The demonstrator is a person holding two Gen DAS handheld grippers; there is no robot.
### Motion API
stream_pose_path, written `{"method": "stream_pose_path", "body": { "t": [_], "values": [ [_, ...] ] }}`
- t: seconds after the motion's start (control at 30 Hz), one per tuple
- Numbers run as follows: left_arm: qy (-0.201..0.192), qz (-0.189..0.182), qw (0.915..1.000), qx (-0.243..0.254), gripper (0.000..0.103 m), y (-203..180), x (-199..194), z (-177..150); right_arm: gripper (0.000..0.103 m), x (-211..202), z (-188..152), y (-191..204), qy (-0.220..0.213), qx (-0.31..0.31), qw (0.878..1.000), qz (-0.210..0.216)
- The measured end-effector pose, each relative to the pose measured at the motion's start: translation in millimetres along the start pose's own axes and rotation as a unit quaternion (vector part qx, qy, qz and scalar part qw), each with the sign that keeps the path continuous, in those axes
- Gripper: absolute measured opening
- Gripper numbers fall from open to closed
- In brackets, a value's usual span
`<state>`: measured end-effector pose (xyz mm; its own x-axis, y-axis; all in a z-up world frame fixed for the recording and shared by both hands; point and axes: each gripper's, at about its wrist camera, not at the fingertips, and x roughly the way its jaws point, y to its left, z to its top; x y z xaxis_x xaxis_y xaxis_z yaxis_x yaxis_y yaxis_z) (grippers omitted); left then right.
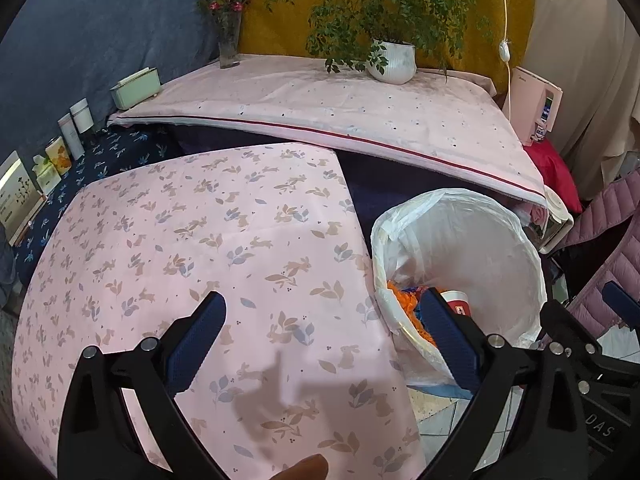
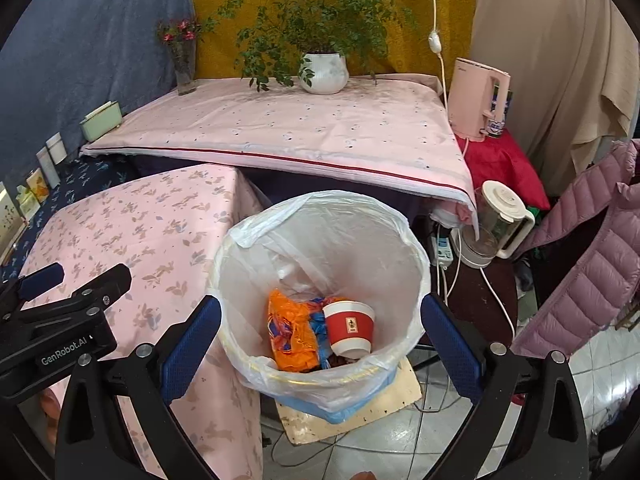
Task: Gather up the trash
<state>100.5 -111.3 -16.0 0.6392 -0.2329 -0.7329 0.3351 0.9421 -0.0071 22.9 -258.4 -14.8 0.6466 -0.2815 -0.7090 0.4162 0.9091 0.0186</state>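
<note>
Now – right claw (image 2: 320, 340) wide, empty | left claw (image 1: 324, 340) wide, empty

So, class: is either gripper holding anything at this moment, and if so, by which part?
Nothing is held. The left gripper and right gripper are both open and empty; the red paper cup lies in the bin.

Potted plant (image 2: 323, 68), flower vase (image 2: 185, 68), perhaps a kettle (image 2: 478, 98)

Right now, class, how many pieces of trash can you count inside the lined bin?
3: an orange bag at left, a blue wrapper in the middle, a red-and-white cup at right; more may lie hidden underneath.
</note>
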Motion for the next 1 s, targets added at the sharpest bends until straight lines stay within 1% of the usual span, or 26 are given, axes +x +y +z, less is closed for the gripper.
{"method": "stream_pose_path", "body": {
  "t": [0.23, 0.83, 1.0],
  "values": [
    [-0.001, -0.002, 1.0000, -0.001, 0.093, 0.4, -5.9, -5.7, 0.096, -6.8, -7.5, -3.2, 0.003, -0.003, 1.000, -0.011],
    [0.004, -0.004, 1.0000, -0.001, 0.093, -1.1, -16.4, -16.2, 0.096, -19.3, -18.8, 4.0, 0.006, -0.023, 1.000, -0.021],
    [-0.002, -0.004, 1.0000, 0.007, 0.093, -3.3, -20.7, -17.9, 0.096, -21.1, -22.6, 4.8, 0.007, -0.024, 0.999, -0.021]
  ]
}}
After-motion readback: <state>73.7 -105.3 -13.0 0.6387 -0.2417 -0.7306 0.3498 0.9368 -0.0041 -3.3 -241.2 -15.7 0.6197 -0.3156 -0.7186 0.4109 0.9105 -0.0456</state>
